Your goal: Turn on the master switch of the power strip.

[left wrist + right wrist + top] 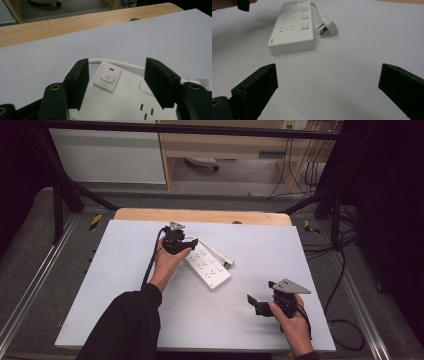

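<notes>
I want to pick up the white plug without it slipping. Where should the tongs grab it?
Probably grab the plug by its two flat sides, coming down from above. It lies flat on the table, free beside the power strip, with its metal pins pointing toward the strip, so stay off that end. The open right tongs face it with bare table between.

The switch button (107, 77) at the end of the white power strip (206, 265) carried a grey power sign, a circle broken by a short upright stroke. A small dark mark sat at the strip's near corner (271, 42), too small to read. No words or numbers were legible elsewhere.
</notes>
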Available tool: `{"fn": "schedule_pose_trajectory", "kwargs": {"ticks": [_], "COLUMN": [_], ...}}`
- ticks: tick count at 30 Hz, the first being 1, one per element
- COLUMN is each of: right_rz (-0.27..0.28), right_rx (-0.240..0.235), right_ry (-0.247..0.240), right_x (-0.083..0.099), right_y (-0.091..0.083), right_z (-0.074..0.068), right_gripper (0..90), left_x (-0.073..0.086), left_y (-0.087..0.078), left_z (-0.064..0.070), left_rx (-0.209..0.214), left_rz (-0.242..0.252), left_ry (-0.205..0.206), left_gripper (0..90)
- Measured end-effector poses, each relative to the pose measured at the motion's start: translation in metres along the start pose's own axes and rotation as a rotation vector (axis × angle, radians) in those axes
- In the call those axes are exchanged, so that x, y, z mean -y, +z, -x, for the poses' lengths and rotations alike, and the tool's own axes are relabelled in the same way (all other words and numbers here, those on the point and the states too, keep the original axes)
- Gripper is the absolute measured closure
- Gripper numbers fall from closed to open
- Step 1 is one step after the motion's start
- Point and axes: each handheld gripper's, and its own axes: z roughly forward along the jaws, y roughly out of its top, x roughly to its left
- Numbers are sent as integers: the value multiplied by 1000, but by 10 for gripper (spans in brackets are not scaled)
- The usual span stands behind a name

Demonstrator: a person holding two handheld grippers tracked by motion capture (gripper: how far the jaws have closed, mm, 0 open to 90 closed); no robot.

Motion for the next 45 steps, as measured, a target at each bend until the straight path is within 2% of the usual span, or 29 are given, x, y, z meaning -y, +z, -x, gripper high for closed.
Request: {"fn": "schedule_pose_trajectory", "kwargs": {"ticks": [1,8,9,11,15,23,30,33,39,45], "right_rz": [0,0,0,0,-1,-4,-8,-7,-9,-10], "right_rx": [0,0,0,1,2,4,3,4,2,1], "right_ry": [0,-3,-3,-3,-5,-8,-7,-7,-8,-11], "right_x": [0,0,0,0,0,0,0,1,0,1], "right_y": [0,1,1,1,1,1,1,2,2,2], "right_z": [0,0,0,0,0,-1,-1,-1,-2,-1], "right_gripper": [28,27,27,27,27,26,25,26,25,24], "left_x": [-1,-2,-2,-2,-1,7,13,15,27,41], "left_y": [-1,-5,-6,-7,-11,-25,-44,-49,-67,-82], "left_z": [0,3,4,6,9,7,4,3,1,-5], "left_rx": [2,34,42,45,36,61,85,86,103,96], "left_rz": [3,-17,-20,-27,-29,-22,-4,-3,11,10], "left_ry": [-1,-10,-15,-3,8,17,18,19,16,13], "left_gripper": [358,162,162,115,108,109,105,83,80,79]}}
